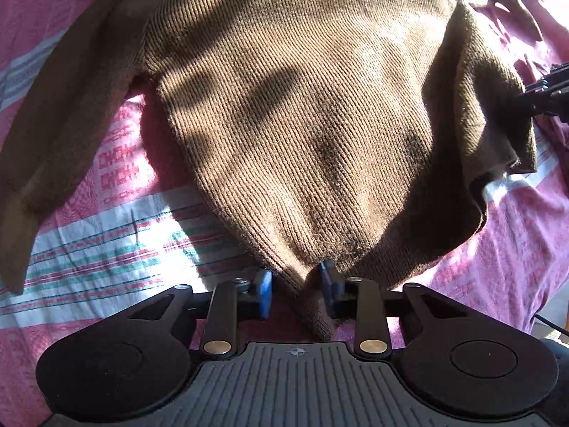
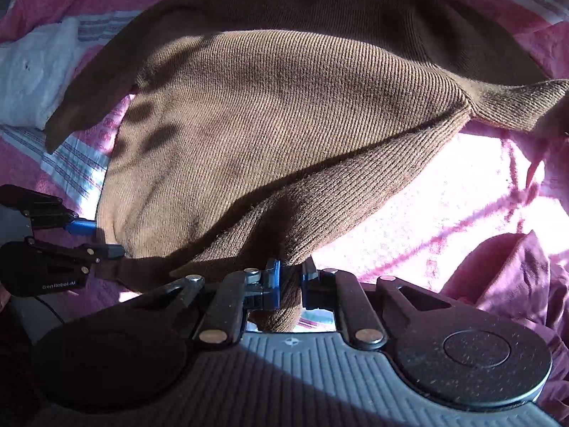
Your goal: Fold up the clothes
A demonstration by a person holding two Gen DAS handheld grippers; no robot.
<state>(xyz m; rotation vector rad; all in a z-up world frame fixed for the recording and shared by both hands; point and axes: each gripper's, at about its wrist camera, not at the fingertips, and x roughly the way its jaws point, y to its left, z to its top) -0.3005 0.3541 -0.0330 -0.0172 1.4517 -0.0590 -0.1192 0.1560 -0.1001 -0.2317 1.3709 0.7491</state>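
One brown sweater point(image 1: 302, 114) lies spread on one pink striped sheet point(image 1: 106, 242), with two grippers at its near hem. The left gripper point(image 1: 297, 284) pinches a hem corner between nearly closed jaws; the right gripper point(image 2: 290, 281) clamps a bunched fold of hem likewise. One sleeve point(image 1: 53, 135) trails to the left, with bare sheet beyond it. Only the right view shows a white pillow point(image 2: 32, 71) at far left and sunlit sheet to the right.
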